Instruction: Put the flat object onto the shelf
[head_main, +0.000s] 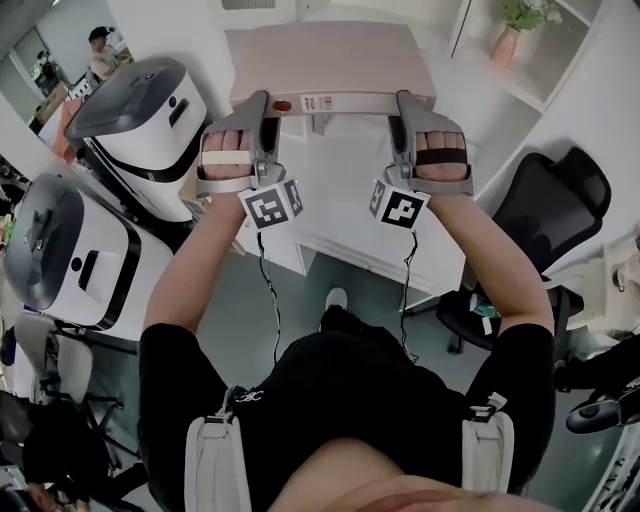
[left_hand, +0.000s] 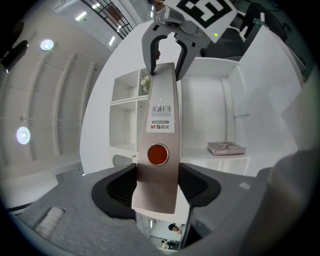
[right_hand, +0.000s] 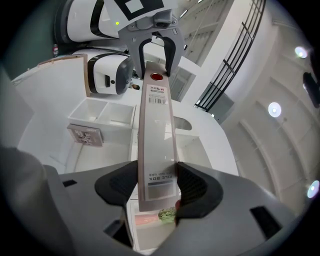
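at the far left stand two white machines (head_main: 140, 115) with grey tops, well apart from the work and not involved.

the left tool (left_hand: 159, 186) is clamped on one end of the file box (head_main: 330, 62), its dark pads pressed on either side of the narrow spine, just short of the orange dot (left_hand: 158, 155). the file box is the flat object of the task. we find it in the air in front of the person, broad face up and roughly level, resting on nothing.

the right tool (right_hand: 159, 187) is clamped in the same way on the opposite end of the spine, over the printed label. in each gripper view the other tool shows at the far end of the spine, so the box is carried by its two ends. we judge this grip is chosen to keep a wide, thin item level and stop it from swinging.

the shelf (left_hand: 210, 105) lies ahead and toward the right, white, with open compartments. a booklet (left_hand: 226, 148) lies flat on one board, and a potted plant (head_main: 520, 20) occupies another. an office chair (head_main: 545, 215) stands at the right, clear of the path.

we judge the placing not yet done: the box is held short of the shelf. the next move calls for a level approach to a free board, clear of booklet and plant. risk: the hold is on the spine only, so the far edge could sag or catch a board edge.
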